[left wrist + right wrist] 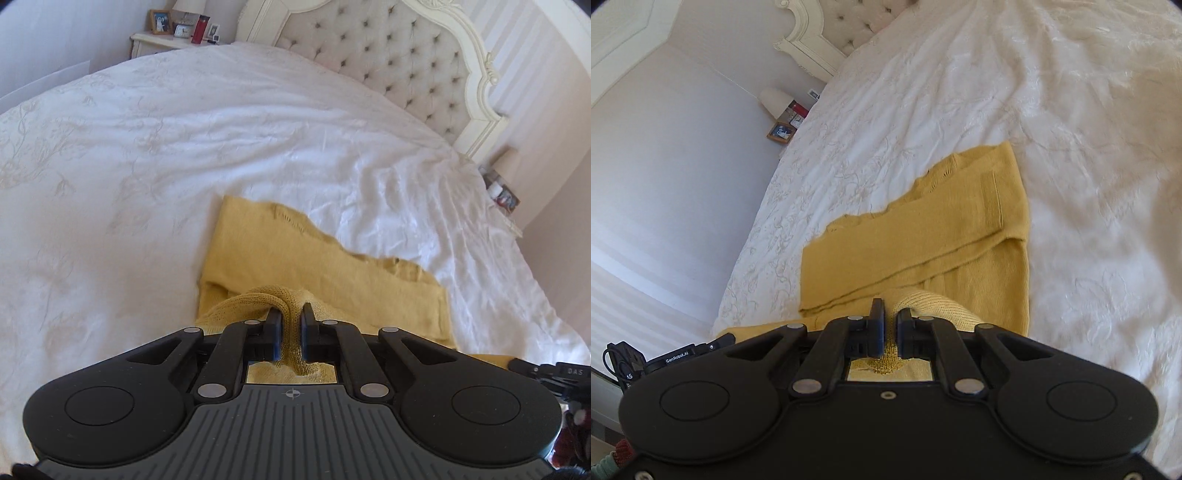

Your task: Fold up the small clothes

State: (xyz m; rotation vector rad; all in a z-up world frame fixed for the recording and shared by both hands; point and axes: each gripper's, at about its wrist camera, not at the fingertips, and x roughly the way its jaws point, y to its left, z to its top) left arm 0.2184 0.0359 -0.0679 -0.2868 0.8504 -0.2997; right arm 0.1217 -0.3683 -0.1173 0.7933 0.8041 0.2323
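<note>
A mustard-yellow knit sweater [295, 251] lies partly folded on the white bed cover [147, 147]. It also shows in the right wrist view [923, 229], with a sleeve folded across its body. My left gripper [290, 314] is shut on a bunched near edge of the sweater, lifted a little off the bed. My right gripper [890, 317] is shut on another part of the same near edge, with knit cloth between its fingers. The other gripper's body shows at the edge of each view.
A tufted cream headboard [388, 55] stands at the bed's far end. A bedside table [162, 40] holds a photo frame, a clock and a red bottle. Another bedside shelf with small items [502, 192] is at the right. A pale wall [665, 147] runs along the bed.
</note>
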